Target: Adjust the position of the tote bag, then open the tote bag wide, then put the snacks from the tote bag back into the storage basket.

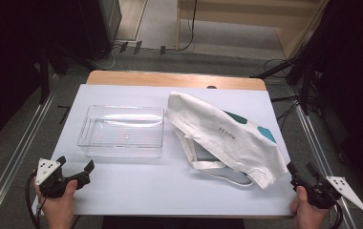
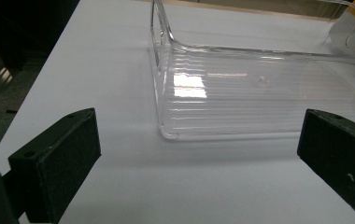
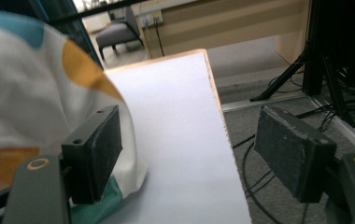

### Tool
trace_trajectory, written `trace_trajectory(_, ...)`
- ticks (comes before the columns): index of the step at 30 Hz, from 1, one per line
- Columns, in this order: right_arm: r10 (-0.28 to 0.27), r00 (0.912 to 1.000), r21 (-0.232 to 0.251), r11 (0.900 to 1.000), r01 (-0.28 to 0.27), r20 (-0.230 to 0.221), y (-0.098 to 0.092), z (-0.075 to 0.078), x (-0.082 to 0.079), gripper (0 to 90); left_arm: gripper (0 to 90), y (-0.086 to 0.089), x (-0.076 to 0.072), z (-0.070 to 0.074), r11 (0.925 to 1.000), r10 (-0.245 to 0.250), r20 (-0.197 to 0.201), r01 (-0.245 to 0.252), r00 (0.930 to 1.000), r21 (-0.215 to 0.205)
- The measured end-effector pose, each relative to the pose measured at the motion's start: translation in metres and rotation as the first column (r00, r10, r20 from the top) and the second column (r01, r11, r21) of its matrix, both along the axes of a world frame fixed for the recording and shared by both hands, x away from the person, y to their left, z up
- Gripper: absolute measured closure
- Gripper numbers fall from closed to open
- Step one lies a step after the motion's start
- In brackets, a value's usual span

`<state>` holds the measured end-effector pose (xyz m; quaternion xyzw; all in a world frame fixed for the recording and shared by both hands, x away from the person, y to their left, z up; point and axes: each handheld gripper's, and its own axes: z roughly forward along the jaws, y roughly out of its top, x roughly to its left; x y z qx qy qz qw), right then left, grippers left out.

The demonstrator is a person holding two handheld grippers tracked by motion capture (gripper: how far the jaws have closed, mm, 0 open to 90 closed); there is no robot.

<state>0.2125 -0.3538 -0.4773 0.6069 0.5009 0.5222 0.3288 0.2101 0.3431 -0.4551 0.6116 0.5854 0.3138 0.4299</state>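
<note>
- Clearly, the white table top (image 1: 170,191) carried two things: a clear plastic bin (image 1: 121,131) on its left half and a white tote bag (image 1: 227,136) on its right half.
- The bin stood upright and near the bag, and I could not tell whether the bag's upper corner touched it.
- The bag lay flat and slanted, from the far middle of the table down to the near right corner, with teal patches and a small dark print on its cloth.
- Its straps (image 1: 203,164) lay loose at the near side, and something grey and flat looked out from the opening below the cloth.
- The left gripper (image 1: 77,172) was held at the near left corner of the table, in front of the bin's near left corner and well apart from it.
- Its jaws stood wide apart with nothing between them; in the left gripper view the bin's corner (image 2: 166,126) was seen past them over bare table.
- The right gripper (image 1: 300,172) was held at the near right edge of the table, just beside the lowest corner of the bag.
- Its jaws were spread as well and pinched nothing; in the right gripper view the bag's cloth (image 3: 31,98) lay just behind one jaw, and whether it touched that jaw I could not tell.
</note>
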Motion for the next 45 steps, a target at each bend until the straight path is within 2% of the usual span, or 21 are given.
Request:
trace_trajectory(3,0.000,1.0000,0.026,1.000,0.000,0.003,-0.003,0.002,-0.003,26.4,0.0,-0.002,-0.001,0.001,0.9998,-0.004,0.005,0.004,1.0000,0.018)
trace_trajectory(4,0.004,1.0000,0.013,1.000,-0.004,-0.002,-0.003,0.003,-0.004,26.8,0.0,-0.004,-0.001,0.003,0.9995,-0.002,0.006,0.001,1.0000,0.031)
trace_trajectory(7,0.019,0.9998,-0.021,1.000,-0.019,-0.007,0.004,0.012,-0.010,29.7,0.0,-0.011,-0.002,0.009,0.9997,-0.007,0.011,0.006,0.9999,0.026)
trace_trajectory(10,0.025,0.9993,-0.038,0.999,-0.024,0.029,0.011,0.029,-0.022,30.8,0.0,-0.021,-0.004,0.019,0.9999,-0.009,0.021,0.009,0.9997,0.005)
trace_trajectory(11,0.023,0.9971,-0.017,1.000,-0.022,0.072,0.015,0.041,-0.032,29.0,0.0,-0.025,-0.005,0.022,0.9998,-0.019,0.027,0.019,0.9995,-0.001)
trace_trajectory(15,0.060,0.9913,-0.004,0.998,-0.060,0.117,0.024,0.054,-0.046,24.5,0.2,-0.040,-0.006,0.037,0.9986,-0.052,0.045,0.052,0.9976,0.013)
trace_trajectory(17,0.104,0.9906,-0.009,0.995,-0.103,0.089,0.037,0.052,-0.049,19.0,0.2,-0.050,-0.003,0.043,0.9962,-0.083,0.043,0.081,0.9956,0.031)
trace_trajectory(18,0.127,0.9914,-0.034,0.991,-0.126,0.033,0.049,0.046,-0.049,17.1,0.2,-0.055,0.000,0.045,0.9955,-0.089,0.041,0.088,0.9952,0.035)
trace_trajectory(19,0.127,0.9914,-0.034,0.991,-0.126,0.033,0.049,0.046,-0.049,17.1,0.2,-0.060,0.003,0.048,0.9938,-0.108,0.042,0.107,0.9933,0.031)
trace_trajectory(20,0.136,0.9901,-0.062,0.989,-0.138,-0.035,0.060,0.039,-0.044,19.0,0.2,-0.065,0.006,0.050,0.9923,-0.122,0.045,0.121,0.9915,0.027)
trace_trajectory(21,0.136,0.9901,-0.062,0.989,-0.138,-0.035,0.060,0.039,-0.044,19.0,0.2,-0.072,0.010,0.053,0.9905,-0.135,0.044,0.134,0.9898,0.032)
trace_trajectory(23,0.127,0.9888,-0.075,0.988,-0.133,-0.078,0.066,0.035,-0.039,32.9,0.2,-0.085,0.018,0.058,0.9847,-0.173,0.050,0.171,0.9838,0.034)
trace_trajectory(26,0.130,0.9872,-0.083,0.987,-0.137,-0.093,0.067,0.033,-0.035,55.7,0.2,-0.105,0.029,0.068,0.9741,-0.223,0.055,0.221,0.9732,0.048)
trace_trajectory(28,0.106,0.9879,-0.114,0.986,-0.119,-0.113,0.067,0.031,-0.033,69.5,0.2,-0.118,0.037,0.074,0.9661,-0.256,0.056,0.253,0.9652,0.054)
trace_trajectory(30,0.106,0.9875,-0.110,0.987,-0.119,-0.117,0.063,0.030,-0.032,81.1,0.2,-0.130,0.045,0.079,0.9565,-0.288,0.056,0.285,0.9558,0.061)
trace_trajectory(32,0.114,0.9872,-0.119,0.985,-0.127,-0.111,0.058,0.032,-0.030,87.3,0.2,-0.142,0.053,0.083,0.9493,-0.308,0.057,0.303,0.9496,0.082)
trace_trajectory(34,0.124,0.9857,-0.131,0.982,-0.138,-0.114,0.056,0.034,-0.028,88.3,0.2,-0.151,0.062,0.086,0.9425,-0.330,0.059,0.326,0.9419,0.073)
trace_trajectory(36,0.120,0.9867,-0.152,0.979,-0.136,-0.110,0.054,0.035,-0.026,88.8,0.2,-0.164,0.074,0.090,0.9345,-0.351,0.062,0.345,0.9345,0.089)
trace_trajectory(42,0.112,0.9877,-0.144,0.981,-0.127,-0.110,0.051,0.034,-0.024,86.5,0.2,-0.178,0.093,0.093,0.9265,-0.371,0.048,0.366,0.9275,0.088)
trace_trajectory(44,0.111,0.9875,-0.135,0.983,-0.126,-0.112,0.051,0.032,-0.024,74.9,0.2,-0.183,0.101,0.092,0.9236,-0.378,0.038,0.374,0.9250,0.083)
trace_trajectory(45,0.116,0.9845,-0.105,0.986,-0.130,-0.132,0.050,0.030,-0.022,61.3,0.2,-0.188,0.109,0.092,0.9222,-0.382,0.035,0.378,0.9237,0.081)
